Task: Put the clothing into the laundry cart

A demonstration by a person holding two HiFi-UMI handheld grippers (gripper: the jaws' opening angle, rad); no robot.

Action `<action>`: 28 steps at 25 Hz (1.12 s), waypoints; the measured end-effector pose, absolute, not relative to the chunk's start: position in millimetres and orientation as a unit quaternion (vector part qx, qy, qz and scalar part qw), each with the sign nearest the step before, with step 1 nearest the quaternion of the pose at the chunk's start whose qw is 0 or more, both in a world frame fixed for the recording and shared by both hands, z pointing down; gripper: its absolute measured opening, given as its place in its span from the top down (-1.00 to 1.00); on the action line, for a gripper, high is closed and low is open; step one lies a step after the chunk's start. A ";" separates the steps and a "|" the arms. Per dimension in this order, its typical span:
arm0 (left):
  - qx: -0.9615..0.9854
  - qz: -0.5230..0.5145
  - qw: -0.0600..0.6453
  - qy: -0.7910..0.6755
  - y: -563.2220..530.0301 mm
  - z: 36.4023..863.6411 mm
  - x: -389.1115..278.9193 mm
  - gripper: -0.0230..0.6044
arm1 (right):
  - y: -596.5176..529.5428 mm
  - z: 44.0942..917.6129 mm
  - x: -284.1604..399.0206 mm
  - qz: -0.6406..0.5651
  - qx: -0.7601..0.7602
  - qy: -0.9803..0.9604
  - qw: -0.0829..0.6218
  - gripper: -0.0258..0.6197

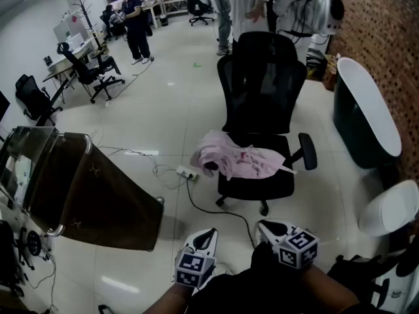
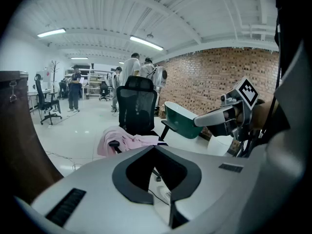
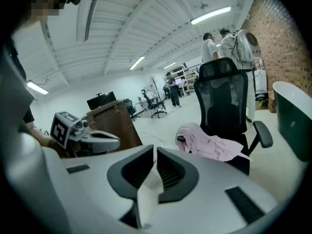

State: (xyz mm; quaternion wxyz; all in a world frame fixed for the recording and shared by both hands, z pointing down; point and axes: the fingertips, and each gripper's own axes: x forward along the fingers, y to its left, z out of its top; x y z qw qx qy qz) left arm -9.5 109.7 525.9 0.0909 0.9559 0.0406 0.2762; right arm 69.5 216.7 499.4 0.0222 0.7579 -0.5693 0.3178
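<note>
Open-plan office, glossy white floor [image 1: 163,110], brick wall [image 1: 393,38] along the 3 o'clock side. A pink garment [image 1: 239,159] lies crumpled across the seat of a black mesh office chair [image 1: 262,77] at centre, one sleeve trailing toward the armrest. It sits dead ahead at 12 o'clock from both claws and well apart from them.

The laundry cart [image 1: 98,188], brown fabric on a metal frame, stands at approx. 10 o'clock, apart from chair and garment. A dark green tub [image 1: 366,110] sits at 2 o'clock by the brick wall. A power strip [image 1: 186,173] w/ cable lies on the floor between cart and chair.

Left gripper [image 1: 209,233] and right gripper [image 1: 264,226] are held low at 6 o'clock, side by side. Each has its jaws closed together, tips meeting, w/ nothing between them. Several people [image 1: 136,18] stand at the far end of the room.
</note>
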 end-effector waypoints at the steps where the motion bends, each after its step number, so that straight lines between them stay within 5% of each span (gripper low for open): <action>1: 0.956 0.276 0.093 0.040 108.5 523.5 -2.9 0.93 | 213.9 498.0 74.9 0.317 0.757 -0.571 0.024 0.78; 28: 0.946 0.283 0.103 -0.123 78.8 531.3 189.7 0.93 | 169.7 523.4 300.5 0.325 0.661 -0.675 0.047 0.72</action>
